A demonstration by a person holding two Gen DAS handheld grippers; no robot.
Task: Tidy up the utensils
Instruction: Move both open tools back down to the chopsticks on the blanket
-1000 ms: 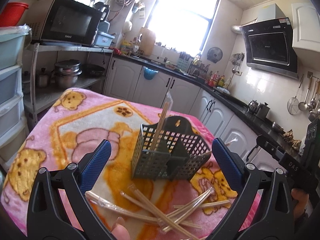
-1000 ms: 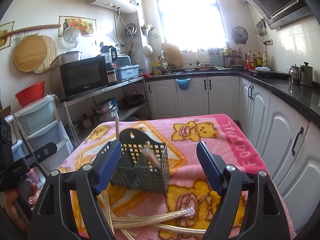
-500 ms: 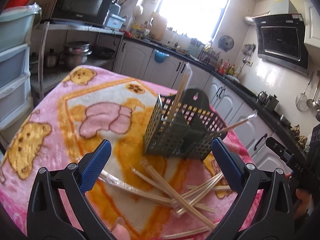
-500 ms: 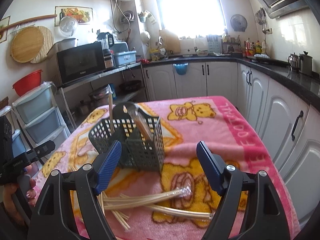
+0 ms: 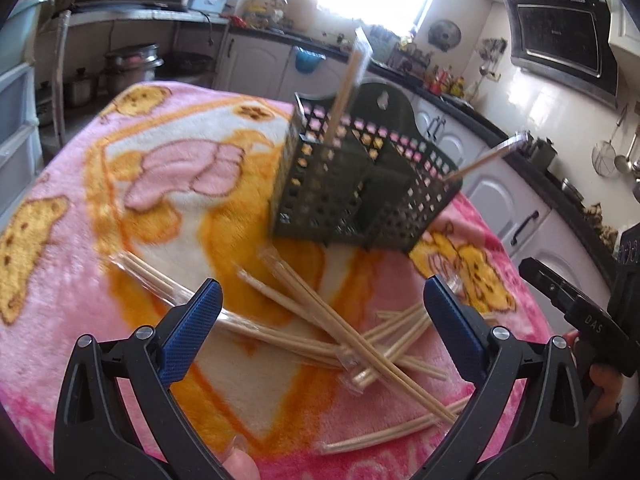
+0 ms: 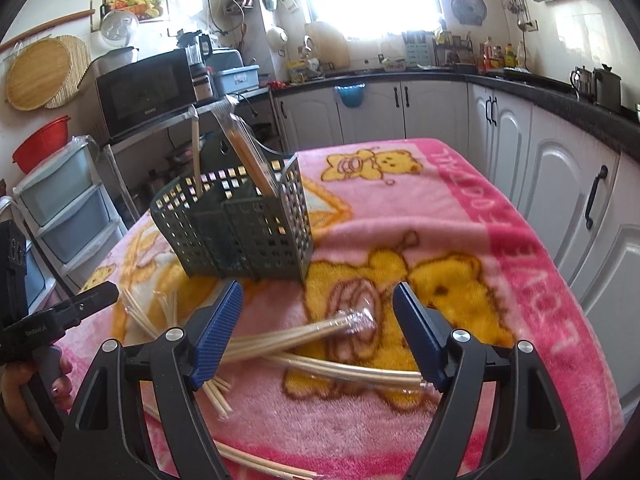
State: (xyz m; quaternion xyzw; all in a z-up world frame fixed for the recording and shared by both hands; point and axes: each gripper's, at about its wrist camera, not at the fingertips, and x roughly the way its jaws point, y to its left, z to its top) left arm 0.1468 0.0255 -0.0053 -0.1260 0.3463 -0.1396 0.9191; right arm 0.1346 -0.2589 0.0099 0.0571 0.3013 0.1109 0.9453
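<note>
Left wrist view: compared with a second earlier, the left gripper [image 5: 320,320] had dropped and tipped further down toward the table. The loose pile of wrapped chopsticks [image 5: 340,336], which had sat low between the fingers, now filled the space just ahead of and between the blue pads [image 5: 192,332]. Jaws stood wide, nothing between the pads. The dark perforated utensil basket [image 5: 360,192] lay beyond the fingertips, slightly right of centre, on the pink blanket [image 5: 80,240]. One wrapped pair [image 5: 348,84] stood upright in its left compartment; another [image 5: 484,160] leaned out over its right rim. The frame was motion-blurred, so exact crossings in the pile were hard to read.

Right wrist view: the right gripper [image 6: 318,320] had likewise come down over the same interval. The basket, formerly framed between the fingers, now sat above and left of the fingertips. Jaws unchanged, wide, empty. A wrapped bundle [image 6: 304,332] lay directly between the pads with its crinkled end toward the right pad; a second bundle [image 6: 352,370] passed just beneath, reaching the right finger. The other gripper showed at the left edge.

Judgement: both claws were in approach to the pile, with pick-up not yet made. Most chopsticks remained outside the basket, so the task was at an early stage.
</note>
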